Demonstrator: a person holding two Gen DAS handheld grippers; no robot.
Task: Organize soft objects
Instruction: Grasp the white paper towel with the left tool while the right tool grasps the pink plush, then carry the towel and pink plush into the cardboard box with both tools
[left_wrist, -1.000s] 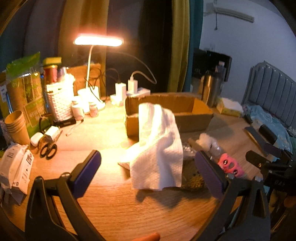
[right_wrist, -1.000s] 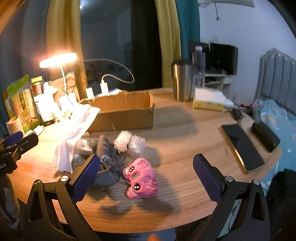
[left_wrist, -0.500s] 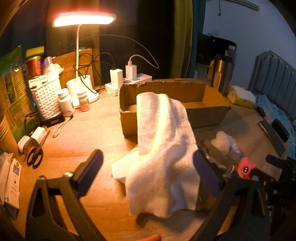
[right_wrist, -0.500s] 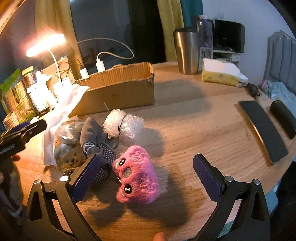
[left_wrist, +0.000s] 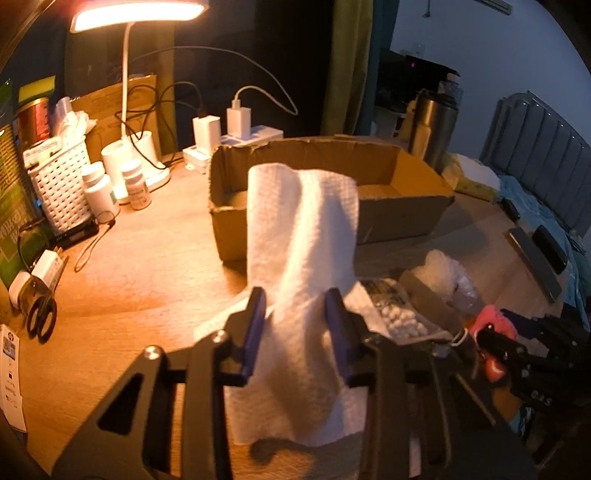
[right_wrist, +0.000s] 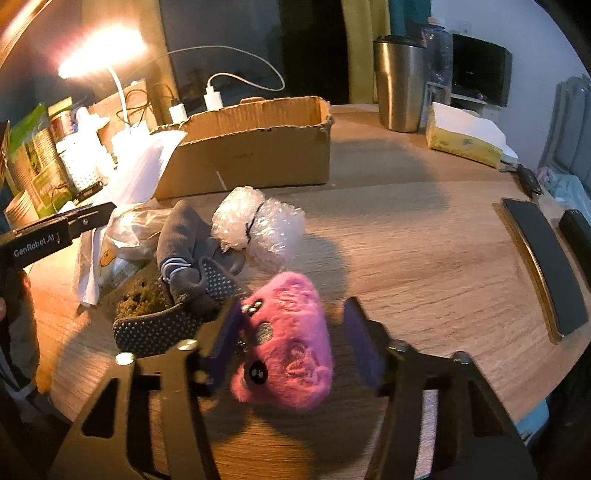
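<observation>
A white towel (left_wrist: 303, 221) hangs from the front wall of an open cardboard box (left_wrist: 402, 218) down onto the wooden table. My left gripper (left_wrist: 295, 302) is closing on the towel's lower fold, and both pads press into it. In the right wrist view a pink plush toy (right_wrist: 291, 332) lies between the closing jaws of my right gripper (right_wrist: 291, 314). The left pad touches the fur, and a thin dark gap shows at the right pad. Beside the toy lie a bubble wrap bundle (right_wrist: 258, 225), a grey sock (right_wrist: 181, 236) and a dark dotted slipper (right_wrist: 159, 328).
A lit desk lamp (left_wrist: 136, 14), a white basket (left_wrist: 59, 184), pill bottles (left_wrist: 98, 188), plugged chargers (left_wrist: 236, 125) and scissors (left_wrist: 40, 317) crowd the left side. A steel tumbler (right_wrist: 400, 77), a tissue box (right_wrist: 465, 140) and a dark phone (right_wrist: 543, 258) sit on the right.
Both grippers came down and forward. The left jaws went from wide apart to pinching the towel. The right jaws narrowed from wide apart to flank the pink plush toy.
</observation>
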